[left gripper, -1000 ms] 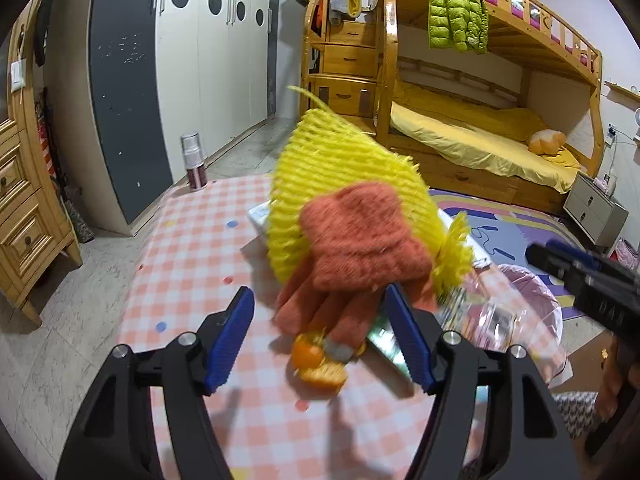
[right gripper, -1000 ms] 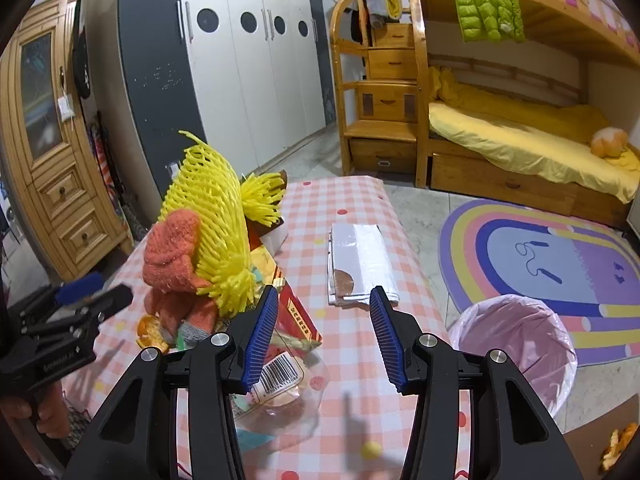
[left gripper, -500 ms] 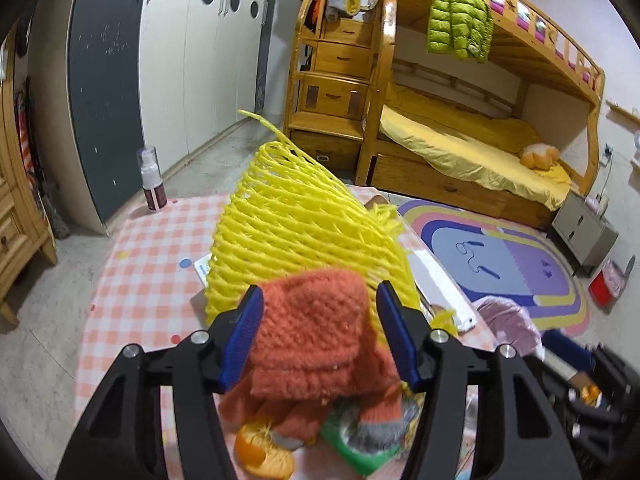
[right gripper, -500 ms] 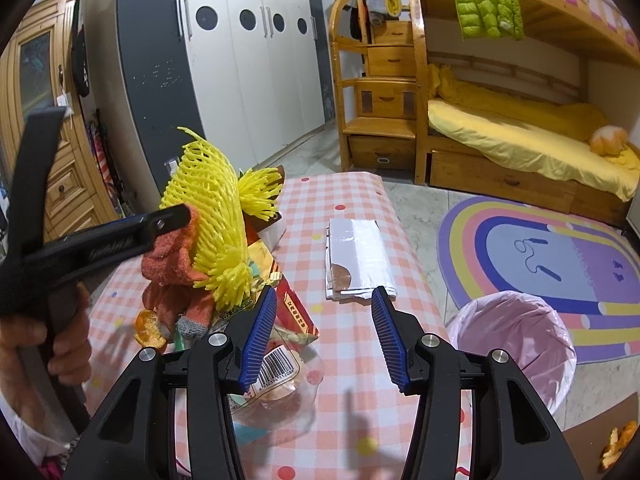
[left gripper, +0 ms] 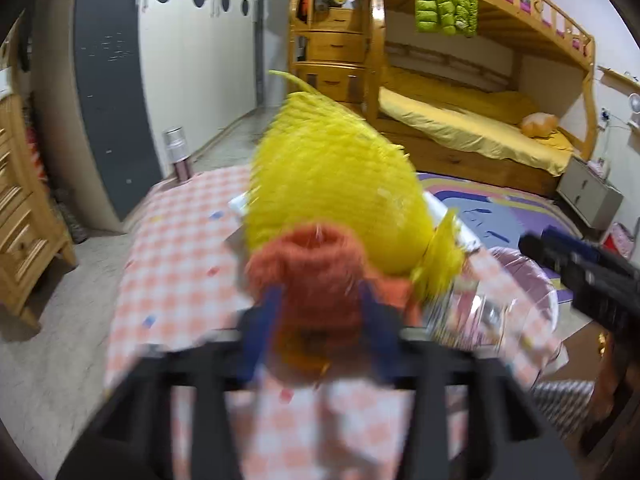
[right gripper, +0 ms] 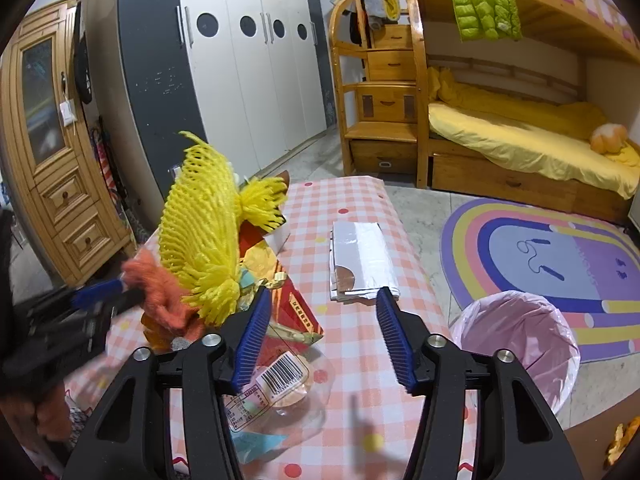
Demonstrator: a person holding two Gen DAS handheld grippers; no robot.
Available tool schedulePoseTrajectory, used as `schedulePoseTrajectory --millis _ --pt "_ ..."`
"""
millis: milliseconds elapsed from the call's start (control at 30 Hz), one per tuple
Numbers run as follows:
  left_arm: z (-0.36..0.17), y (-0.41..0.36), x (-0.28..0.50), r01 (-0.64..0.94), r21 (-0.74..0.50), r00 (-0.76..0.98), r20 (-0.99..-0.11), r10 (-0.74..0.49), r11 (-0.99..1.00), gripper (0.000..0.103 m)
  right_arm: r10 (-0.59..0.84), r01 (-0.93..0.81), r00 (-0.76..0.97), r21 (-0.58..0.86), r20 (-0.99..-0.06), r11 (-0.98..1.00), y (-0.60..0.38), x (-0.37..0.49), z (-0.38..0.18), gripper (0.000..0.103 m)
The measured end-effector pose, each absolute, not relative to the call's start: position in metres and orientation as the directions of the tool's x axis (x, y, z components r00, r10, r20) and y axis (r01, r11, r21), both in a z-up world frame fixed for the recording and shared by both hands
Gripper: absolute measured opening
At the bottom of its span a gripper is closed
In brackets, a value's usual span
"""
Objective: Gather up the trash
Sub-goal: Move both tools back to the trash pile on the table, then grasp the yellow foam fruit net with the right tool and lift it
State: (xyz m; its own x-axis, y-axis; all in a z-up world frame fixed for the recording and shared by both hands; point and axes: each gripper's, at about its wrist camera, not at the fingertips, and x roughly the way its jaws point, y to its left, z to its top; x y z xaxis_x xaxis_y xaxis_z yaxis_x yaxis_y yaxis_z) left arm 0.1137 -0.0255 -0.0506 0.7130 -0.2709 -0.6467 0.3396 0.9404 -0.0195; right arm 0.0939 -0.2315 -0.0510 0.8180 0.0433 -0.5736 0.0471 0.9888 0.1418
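Left gripper (left gripper: 320,320): its blue jaws stand on both sides of the orange knitted glove (left gripper: 316,276) and seem to pinch it; the left wrist view is blurred, so I judge the grip only from the glove sitting tight between the pads.
Orange knitted glove: in the right wrist view it is near the left edge of the table (right gripper: 360,208), at the tip of the left gripper; whether it hangs above the cloth or lies on it I cannot tell.
Yellow foam net (right gripper: 200,232): it stands over the glove and leans on the heap of trash; it looks not collected yet.
Heap of wrappers: a red packet (right gripper: 298,312) and a clear plastic tray with a barcode label (right gripper: 280,376) lie near the front edge of the table, just beside the left finger of the right gripper.
Right gripper (right gripper: 320,336): the jaws are spread and opening at this moment; nothing is between them, only the checked cloth below.
Flat silver-white package (right gripper: 360,260): it lies alone towards the right edge of the table, apart from the heap.
Pink-lined bin (right gripper: 516,344): it stands on the floor beside the right edge of the table; I see nothing in the part of it that shows.
Progress: I judge the task is at its start; almost all the trash remains on the table.
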Motion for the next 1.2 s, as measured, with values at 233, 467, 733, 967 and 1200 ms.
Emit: schedulePoseTrajectory --millis 233,467,733,967,1200 --pt "-0.042 0.008 0.105 0.262 -0.074 0.758 -0.601 -0.253 0.962 0.057 0.088 -0.028 0.823 0.115 -0.561 0.993 -0.216 0.094 -0.048 0.062" --pt "-0.028 0.032 0.116 0.196 -0.123 0.803 -0.550 -0.231 0.973 0.057 0.197 -0.152 0.808 0.127 -0.555 0.980 -0.198 0.115 -0.040 0.061" --pt "-0.034 0.017 0.158 0.173 -0.012 0.778 -0.611 -0.144 0.985 0.057 0.256 -0.250 0.744 0.098 -0.618 0.963 -0.169 0.167 -0.041 0.063" --pt "-0.041 0.025 0.158 0.150 0.001 0.760 -0.640 -0.115 0.989 0.057 0.251 -0.279 0.684 0.072 -0.685 0.958 -0.156 0.176 -0.062 0.064" --pt "-0.044 0.032 0.148 0.148 -0.002 0.756 -0.644 -0.114 0.989 0.057 0.245 -0.260 0.714 0.076 -0.655 0.962 -0.159 0.173 -0.057 0.019"
